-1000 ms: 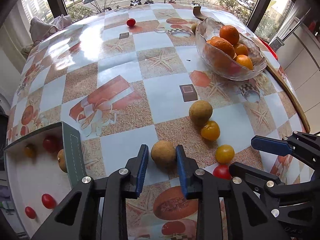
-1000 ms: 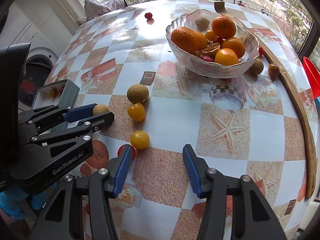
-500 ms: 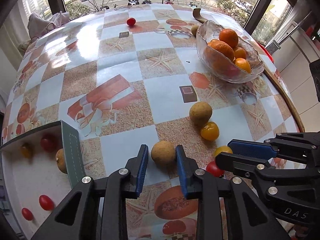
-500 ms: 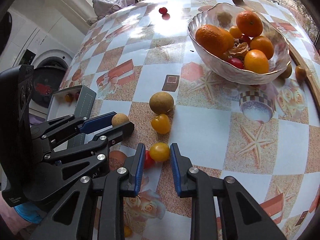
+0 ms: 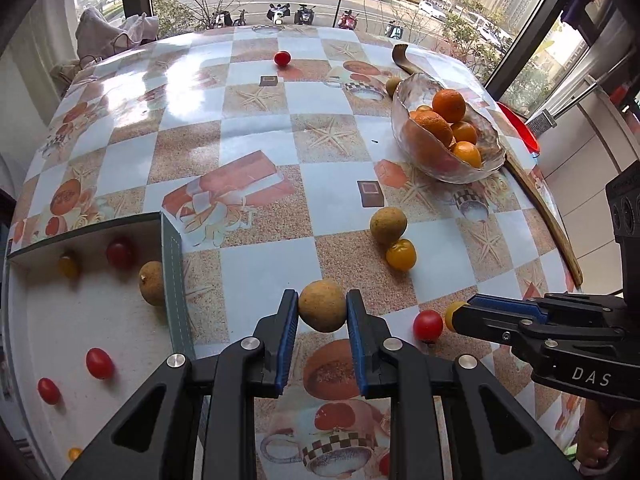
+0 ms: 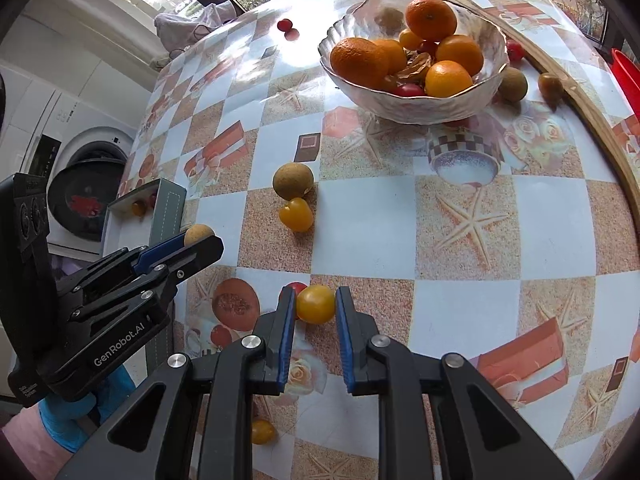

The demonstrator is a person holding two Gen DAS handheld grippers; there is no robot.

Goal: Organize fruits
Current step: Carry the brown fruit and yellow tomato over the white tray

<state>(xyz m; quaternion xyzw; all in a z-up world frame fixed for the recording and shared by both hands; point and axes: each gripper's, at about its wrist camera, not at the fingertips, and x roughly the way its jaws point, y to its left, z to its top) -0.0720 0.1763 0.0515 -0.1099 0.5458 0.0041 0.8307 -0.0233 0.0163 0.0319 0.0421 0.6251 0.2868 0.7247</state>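
Note:
My left gripper (image 5: 322, 312) is shut on a round brown fruit (image 5: 322, 306) and holds it just above the tablecloth, right of the open box (image 5: 173, 280). It shows from the side in the right wrist view (image 6: 200, 236). My right gripper (image 6: 315, 306) is shut on a yellow cherry tomato (image 6: 315, 304), with a red cherry tomato (image 5: 428, 325) just beside it. The box holds a brown fruit (image 5: 151, 282) and several red and yellow tomatoes.
A glass bowl (image 6: 416, 106) of oranges stands at the far right. A brown fruit (image 6: 293, 181) and a yellow tomato (image 6: 296, 214) lie mid-table. A red tomato (image 5: 282, 58) lies far back. Two brown fruits (image 6: 512, 85) sit beside the bowl by the table's wooden rim (image 6: 600, 124).
My right gripper moved left and shut on the yellow tomato. My left gripper has lifted the brown fruit slightly off the cloth.

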